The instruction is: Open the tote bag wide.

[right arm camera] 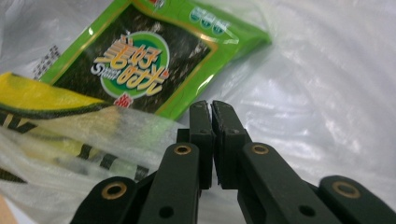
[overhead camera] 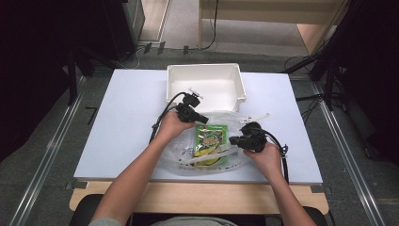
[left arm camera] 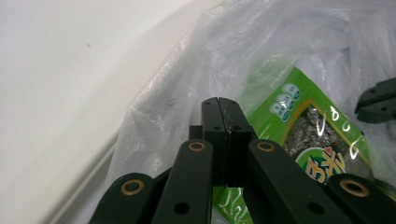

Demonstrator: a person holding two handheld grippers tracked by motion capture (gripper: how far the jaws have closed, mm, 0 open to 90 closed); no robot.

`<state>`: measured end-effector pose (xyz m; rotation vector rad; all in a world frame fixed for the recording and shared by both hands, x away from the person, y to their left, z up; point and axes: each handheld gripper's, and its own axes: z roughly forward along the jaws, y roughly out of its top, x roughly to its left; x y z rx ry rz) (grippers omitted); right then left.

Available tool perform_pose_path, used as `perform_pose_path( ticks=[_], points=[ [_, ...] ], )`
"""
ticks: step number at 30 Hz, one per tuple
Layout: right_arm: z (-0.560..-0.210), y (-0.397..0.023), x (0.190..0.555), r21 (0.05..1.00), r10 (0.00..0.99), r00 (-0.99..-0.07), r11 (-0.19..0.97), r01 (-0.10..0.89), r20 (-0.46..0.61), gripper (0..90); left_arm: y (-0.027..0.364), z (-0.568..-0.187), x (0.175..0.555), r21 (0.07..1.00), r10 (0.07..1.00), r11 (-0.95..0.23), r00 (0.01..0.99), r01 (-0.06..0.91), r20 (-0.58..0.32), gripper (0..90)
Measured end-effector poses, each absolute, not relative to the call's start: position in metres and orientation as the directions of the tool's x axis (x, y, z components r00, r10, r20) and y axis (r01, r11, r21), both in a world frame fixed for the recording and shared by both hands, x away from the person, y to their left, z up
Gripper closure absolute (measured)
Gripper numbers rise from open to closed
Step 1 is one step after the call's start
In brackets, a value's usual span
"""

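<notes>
**Both grippers clenched on the bag's film**

Beside the white bin [overhead camera: 205, 84], the clear plastic bag [overhead camera: 207, 155] lay holding the green seaweed packet [overhead camera: 211, 136]. Your left gripper [left arm camera: 219, 103] and right gripper [right arm camera: 211, 106] each pinched its film; next, I'd judge, you needed to spread the mouth

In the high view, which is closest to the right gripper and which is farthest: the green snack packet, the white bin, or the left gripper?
From the right gripper:
1. Green snack packet, just left of it, inside the clear bag.
2. Left gripper, farther left and up, beyond the packet.
3. White bin, at the table's far side.
</notes>
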<state>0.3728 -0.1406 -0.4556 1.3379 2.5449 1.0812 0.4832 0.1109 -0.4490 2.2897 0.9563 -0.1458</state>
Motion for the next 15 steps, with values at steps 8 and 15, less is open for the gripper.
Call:
perform_pose_path(
  ticks=[8, 15],
  points=[
    [-0.463, -0.144, 0.352, 0.593, 0.737, -0.625, 0.391, 0.704, 0.256, 88.9, 0.107, -0.453, 0.483, 0.506, 0.609, -0.545, 0.731, 0.668, -0.308, 90.0],
    [-0.468, -0.144, 0.333, 0.587, 0.722, -0.644, 0.414, 0.696, 0.253, 89.4, 0.106, -0.455, 0.483, 0.507, 0.616, -0.541, 0.726, 0.671, -0.305, 90.0]
  ],
)
